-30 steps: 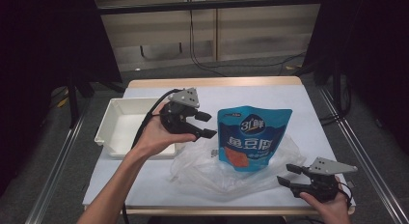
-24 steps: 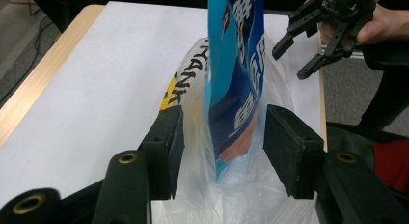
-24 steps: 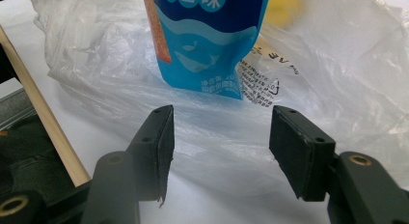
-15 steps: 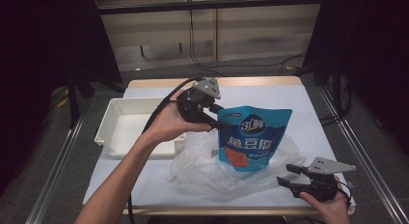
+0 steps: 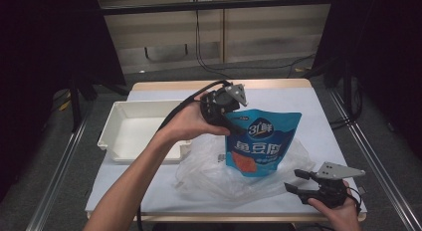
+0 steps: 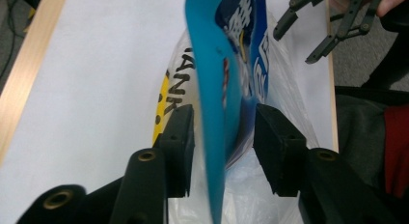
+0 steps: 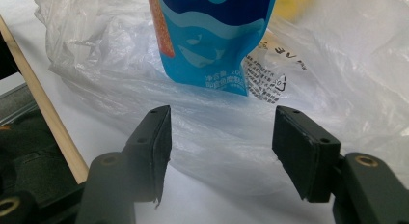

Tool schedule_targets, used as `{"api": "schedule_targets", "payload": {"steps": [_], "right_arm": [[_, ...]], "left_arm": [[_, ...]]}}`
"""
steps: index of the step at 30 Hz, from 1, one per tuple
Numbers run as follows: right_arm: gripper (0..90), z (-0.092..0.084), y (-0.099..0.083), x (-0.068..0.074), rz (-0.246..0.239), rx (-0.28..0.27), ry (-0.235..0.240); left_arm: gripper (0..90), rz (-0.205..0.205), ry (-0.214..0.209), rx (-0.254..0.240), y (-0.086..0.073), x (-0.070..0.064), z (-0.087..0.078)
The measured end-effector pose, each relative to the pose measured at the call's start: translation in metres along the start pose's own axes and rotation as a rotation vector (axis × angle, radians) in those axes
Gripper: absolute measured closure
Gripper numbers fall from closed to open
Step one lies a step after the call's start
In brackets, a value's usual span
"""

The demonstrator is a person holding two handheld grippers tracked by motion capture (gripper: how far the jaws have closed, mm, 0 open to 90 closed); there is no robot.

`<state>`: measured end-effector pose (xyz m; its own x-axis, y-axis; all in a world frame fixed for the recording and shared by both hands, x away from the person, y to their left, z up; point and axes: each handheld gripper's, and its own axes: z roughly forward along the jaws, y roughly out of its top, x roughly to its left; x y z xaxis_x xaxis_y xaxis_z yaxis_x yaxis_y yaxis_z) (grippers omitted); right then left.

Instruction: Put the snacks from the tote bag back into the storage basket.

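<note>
A blue snack pouch (image 5: 261, 141) stands upright on a crumpled clear plastic bag (image 5: 209, 176) in the middle of the table. My left gripper (image 5: 231, 122) is at the pouch's top left corner. In the left gripper view the pouch's edge (image 6: 217, 89) runs between the jaws of that gripper (image 6: 224, 118). The jaws have just been closing, and a thin gap still shows beside the left pad. My right gripper (image 5: 296, 180) rests open near the front right edge. In the right gripper view its jaws (image 7: 219, 122) face the bag (image 7: 337, 79) and the pouch's base (image 7: 212, 35), with nothing between them.
A white tray (image 5: 112, 136) lies at the table's left, just left of my left forearm. The white tabletop (image 5: 318, 106) is bare to the right of the pouch. The wooden front edge runs close under my right gripper. The right gripper (image 6: 318, 26) also appears far off in the left gripper view.
My left gripper has moved right and away from me, from beside the tray to the pouch's top left corner, and its jaws have narrowed around the pouch's edge. The right gripper has stayed put.
</note>
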<state>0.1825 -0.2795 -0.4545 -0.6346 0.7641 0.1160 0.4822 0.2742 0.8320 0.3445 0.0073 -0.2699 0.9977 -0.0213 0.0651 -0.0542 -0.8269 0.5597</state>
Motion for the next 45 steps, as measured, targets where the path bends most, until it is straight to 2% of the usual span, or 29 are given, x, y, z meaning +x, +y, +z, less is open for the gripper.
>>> {"api": "schedule_targets", "payload": {"steps": [3,5,8,11,12,15,20,22,23,25,27,28,33,40,41,42,43,44,45], "right_arm": [[39.4,-0.001,0.000,-0.001,0.010,-0.001,-0.003],[39.3,0.000,0.000,-0.002,0.017,-0.004,0.001],[39.2,0.003,0.001,-0.003,0.015,0.001,0.007],[39.2,0.005,0.001,-0.002,0.017,0.005,0.010],[39.2,0.005,0.001,-0.002,0.014,0.004,0.012],[39.1,0.005,0.001,-0.002,0.006,0.004,0.014],[39.0,0.004,0.001,-0.001,-0.005,0.006,0.017],[38.9,0.005,0.000,0.000,-0.005,0.006,0.019],[38.9,0.005,0.000,0.000,-0.002,0.010,0.019],[38.5,0.006,0.000,-0.001,-0.003,0.012,0.018],[38.2,0.006,0.001,-0.001,-0.006,0.014,0.020],[38.1,0.006,0.000,-0.001,-0.008,0.013,0.020],[36.8,0.007,0.000,-0.001,-0.004,0.017,0.012],[36.3,0.007,0.000,0.000,-0.005,0.019,0.010],[36.2,0.007,0.000,0.000,-0.002,0.019,0.007],[36.0,0.007,-0.001,0.000,-0.003,0.017,0.004],[36.0,0.006,-0.001,-0.001,-0.001,0.019,0.006],[36.0,0.006,-0.001,-0.001,0.001,0.020,0.005],[35.9,0.007,-0.001,-0.001,0.000,0.018,0.005]], "left_arm": [[64.8,0.002,-0.016,0.018,0.004,0.002,0.006],[69.1,-0.005,-0.027,0.023,0.004,0.004,0.009],[77.8,-0.014,-0.045,0.017,0.003,0.007,0.009],[88.8,-0.004,-0.055,0.021,0.003,0.008,0.010],[90.0,-0.005,-0.054,0.026,0.004,0.007,0.010],[89.9,-0.011,-0.052,0.043,0.007,0.007,0.011],[76.2,-0.022,-0.060,0.079,0.011,0.007,0.014],[73.7,-0.015,-0.060,0.089,0.013,0.007,0.016],[74.0,-0.025,-0.061,0.079,0.013,0.007,0.019],[71.7,-0.010,-0.074,0.100,0.014,0.009,0.023],[72.6,-0.026,-0.079,0.087,0.014,0.008,0.025],[74.7,-0.015,-0.080,0.098,0.014,0.009,0.025],[89.2,-0.011,-0.087,0.102,0.015,0.007,0.028],[90.0,-0.008,-0.098,0.089,0.014,0.009,0.028],[90.0,-0.019,-0.085,0.080,0.014,0.009,0.028],[90.0,-0.020,-0.091,0.079,0.014,0.008,0.028],[90.0,-0.002,-0.087,0.088,0.015,0.008,0.028],[90.0,-0.016,-0.080,0.082,0.015,0.007,0.029],[90.0,-0.003,-0.094,0.096,0.016,0.008,0.028]]}}
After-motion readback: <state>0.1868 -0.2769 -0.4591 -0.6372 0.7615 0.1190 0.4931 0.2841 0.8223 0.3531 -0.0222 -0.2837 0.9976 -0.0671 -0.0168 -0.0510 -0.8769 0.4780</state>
